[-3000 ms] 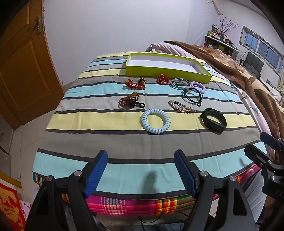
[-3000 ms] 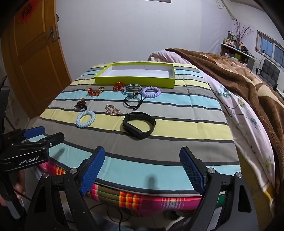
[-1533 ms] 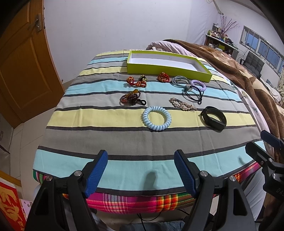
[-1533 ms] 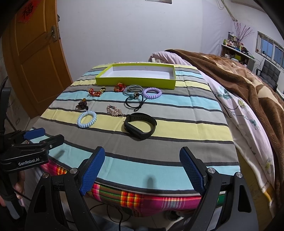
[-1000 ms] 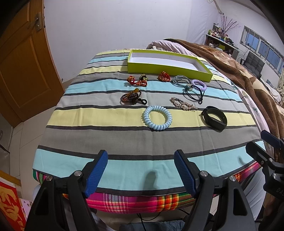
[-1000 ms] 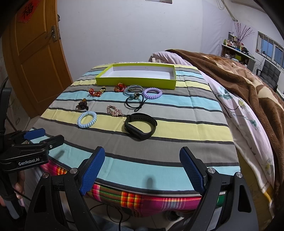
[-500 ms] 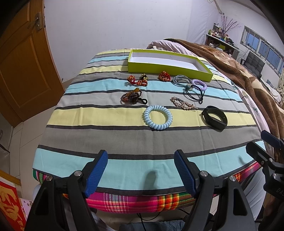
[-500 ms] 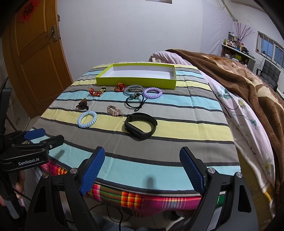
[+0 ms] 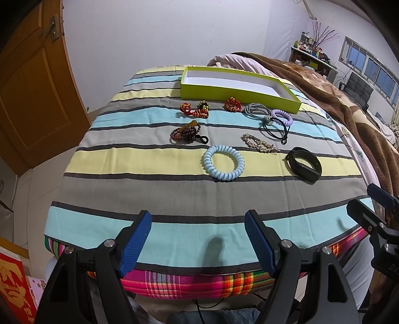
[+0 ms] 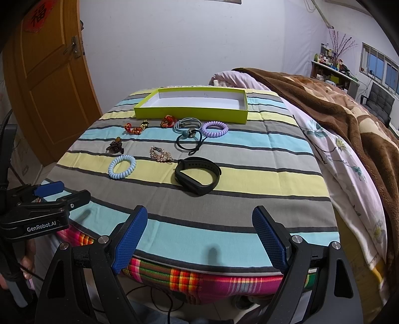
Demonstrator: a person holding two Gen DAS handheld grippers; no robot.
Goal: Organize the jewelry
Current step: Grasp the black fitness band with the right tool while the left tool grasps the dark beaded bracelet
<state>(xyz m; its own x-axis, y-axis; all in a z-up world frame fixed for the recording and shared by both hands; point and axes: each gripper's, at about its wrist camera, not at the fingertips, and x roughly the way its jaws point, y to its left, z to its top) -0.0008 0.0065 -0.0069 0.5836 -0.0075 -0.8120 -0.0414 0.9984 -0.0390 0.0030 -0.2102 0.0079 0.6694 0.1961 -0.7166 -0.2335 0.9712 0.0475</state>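
White lettering "GenRobot.AI" legible on the black body of the left gripper (image 10: pixel 47 197), seen side-on from the right wrist view; partial letters "DAS" on the black body of the right gripper (image 9: pixel 374 202) at the edge of the left wrist view. A black Chinese character on a red paper square (image 10: pixel 37 16) stuck to the orange wooden door (image 10: pixel 49 82); gold script on a red sheet (image 9: pixel 15 286) low at the left, not readable.

Both grippers held level at the near edge of the bed, side by side, pointing along the striped bedspread of blue, grey and yellow bands (image 9: pixel 149 194). Blue ribbed pads (image 9: pixel 136 240) of the left gripper spread wide, gripping nothing; blue pads (image 10: pixel 129 235) of the right gripper likewise spread wide with nothing between. A bare fingertip visible under the left gripper's handle.

Jewelry all lying loose on the bedspread, well apart from both grippers: pale blue spiral coil hair tie (image 9: pixel 223 162) nearest, black rubber wristband (image 10: pixel 197 175) to its right, small gold-and-pearl beaded chain (image 9: pixel 259 146) between them and slightly beyond. Farther on: dark red beaded bracelet (image 9: pixel 185 133), red and gold knotted cord piece (image 9: pixel 194 110), second small red knotted piece (image 9: pixel 232 104), grey and black elastic hair ties with a round bead (image 9: pixel 268 122), lilac spiral coil hair tie (image 10: pixel 214 128). Beyond those, shallow lime-green rectangular box with a white inside (image 9: pixel 239 93), nothing in it.
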